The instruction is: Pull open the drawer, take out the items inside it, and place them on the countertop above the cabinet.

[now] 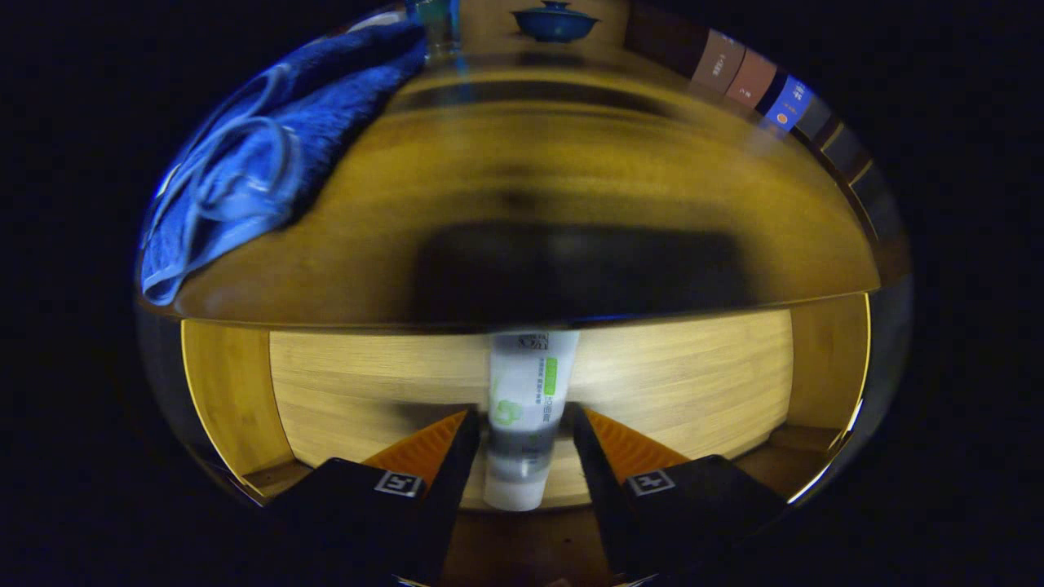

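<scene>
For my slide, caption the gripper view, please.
Gripper fingers flank a white tube in the open drawer below the countertop.

The gripper [522, 424] has two fingers mounted on two blocky, flat-topped carriages, one on each side. Each carriage carries a small square fiducial marker with a pale border and a dark inner pattern, set near its forward inner corner. Each finger [457, 473] tapers forward to a narrow tip. A ribbed, wedge-shaped panel with fine parallel grooves lies along the outer side of each finger.
</scene>
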{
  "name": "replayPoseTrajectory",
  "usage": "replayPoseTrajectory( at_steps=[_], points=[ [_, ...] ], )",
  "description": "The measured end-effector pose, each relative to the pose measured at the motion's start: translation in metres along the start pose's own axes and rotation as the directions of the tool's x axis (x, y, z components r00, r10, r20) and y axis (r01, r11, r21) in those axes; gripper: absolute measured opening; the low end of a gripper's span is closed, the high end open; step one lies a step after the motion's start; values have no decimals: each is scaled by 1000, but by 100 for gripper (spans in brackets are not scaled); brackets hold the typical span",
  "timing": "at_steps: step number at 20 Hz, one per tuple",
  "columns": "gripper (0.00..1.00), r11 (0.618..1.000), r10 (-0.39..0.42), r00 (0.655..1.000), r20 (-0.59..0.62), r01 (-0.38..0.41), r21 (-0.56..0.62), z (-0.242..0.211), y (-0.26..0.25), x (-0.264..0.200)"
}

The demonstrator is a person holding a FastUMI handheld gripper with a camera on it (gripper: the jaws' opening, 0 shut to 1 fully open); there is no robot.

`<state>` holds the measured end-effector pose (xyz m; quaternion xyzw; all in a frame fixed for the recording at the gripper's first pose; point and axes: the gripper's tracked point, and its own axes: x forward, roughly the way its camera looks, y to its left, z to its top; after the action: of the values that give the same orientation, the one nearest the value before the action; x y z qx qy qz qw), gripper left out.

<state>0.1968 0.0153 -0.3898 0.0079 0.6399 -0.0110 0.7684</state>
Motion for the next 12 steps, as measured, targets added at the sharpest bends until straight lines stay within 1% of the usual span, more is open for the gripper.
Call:
replayPoseTrajectory(
  at_steps=[1,2,4,5,6,7,8,9,12],
  points=[
    [67,1000,-2,1000,-23,2,1,-2,-2,7],
    [59,1000,8,1000,8,-8,-8,1,0,10],
    [57,999,8,1000,8,-7,-51,-1,-1,4],
    [55,999,6,1000,13,-6,-39,-3,-2,6],
    [44,999,8,1000,-9,-8,-33,-7,-2,-3],
    [44,1000,22,1000,-3,-22,-11,-11,0,-1],
    [33,999,46,999,-4,-46,2,-18,3,-9],
    [34,998,63,998,-8,-63,6,-23,1,-12],
    [34,997,74,997,6,-74,1,-25,1,-25]
  ],
)
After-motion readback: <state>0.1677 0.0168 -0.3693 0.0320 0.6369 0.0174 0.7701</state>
